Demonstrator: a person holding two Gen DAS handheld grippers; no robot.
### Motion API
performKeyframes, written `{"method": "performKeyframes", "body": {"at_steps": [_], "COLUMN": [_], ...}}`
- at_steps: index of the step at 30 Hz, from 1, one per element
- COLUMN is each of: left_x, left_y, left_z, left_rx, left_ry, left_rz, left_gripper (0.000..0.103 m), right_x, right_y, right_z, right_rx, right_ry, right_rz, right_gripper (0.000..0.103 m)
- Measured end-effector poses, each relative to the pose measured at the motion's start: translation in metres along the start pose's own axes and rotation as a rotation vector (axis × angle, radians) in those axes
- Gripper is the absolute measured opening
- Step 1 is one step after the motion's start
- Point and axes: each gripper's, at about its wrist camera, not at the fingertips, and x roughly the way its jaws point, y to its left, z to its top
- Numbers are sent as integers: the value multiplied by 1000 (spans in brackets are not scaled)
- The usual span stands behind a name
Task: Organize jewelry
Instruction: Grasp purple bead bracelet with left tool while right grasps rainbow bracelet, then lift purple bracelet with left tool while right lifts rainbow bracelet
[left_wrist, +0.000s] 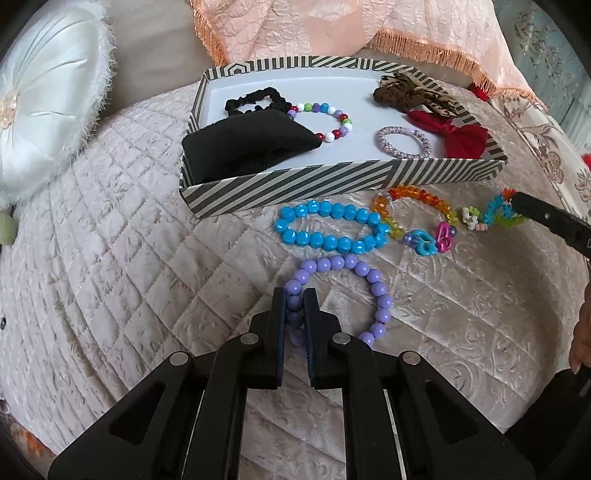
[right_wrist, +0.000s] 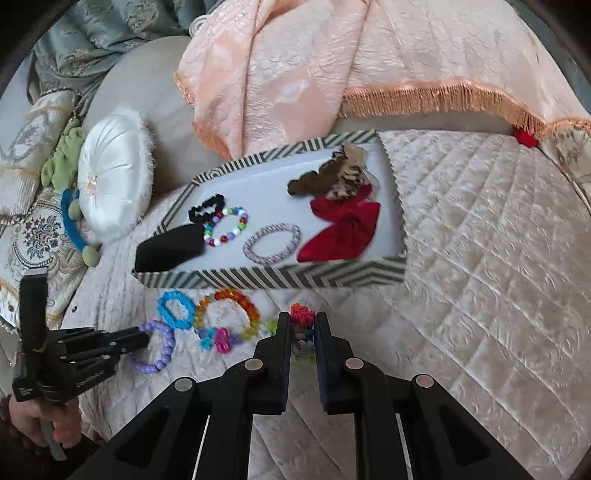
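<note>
My left gripper (left_wrist: 294, 295) is shut on the purple bead bracelet (left_wrist: 369, 280), which lies on the quilted bedspread. The same gripper (right_wrist: 144, 338) and bracelet (right_wrist: 162, 347) show in the right wrist view. My right gripper (right_wrist: 303, 321) is shut on a multicoloured woven bracelet (right_wrist: 303, 314), seen also as the woven bracelet (left_wrist: 491, 214) at the right. Between them lie a blue bead bracelet (left_wrist: 332, 229), an orange rainbow bracelet (left_wrist: 410, 201) and plastic chain links (left_wrist: 432, 240). Just behind stands the striped box (left_wrist: 295, 184).
The box holds a black cushion (left_wrist: 251, 147), black scrunchie (left_wrist: 255, 101), mixed bead bracelet (left_wrist: 321, 122), lilac hair tie (left_wrist: 404, 142), red bow (left_wrist: 454, 133) and leopard scrunchie (left_wrist: 410, 92). A white round pillow (left_wrist: 48, 92) sits left; a peach fringed cloth (left_wrist: 332, 29) lies behind.
</note>
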Motion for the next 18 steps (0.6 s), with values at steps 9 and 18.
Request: {"method": "performKeyframes", "body": {"at_steps": [9, 18], "left_x": [-14, -22], "left_y": [6, 11], "left_z": [11, 19], "left_rx": [-35, -53], "left_ry": [-37, -64], "left_rz": [-47, -76], "left_gripper": [8, 8], "right_x": [5, 6], "right_y": [14, 31], "right_z": [-7, -3], "right_rx": [-45, -98], "right_ry": [31, 20], "right_rz": [-49, -59], "right_gripper": [11, 11]}}
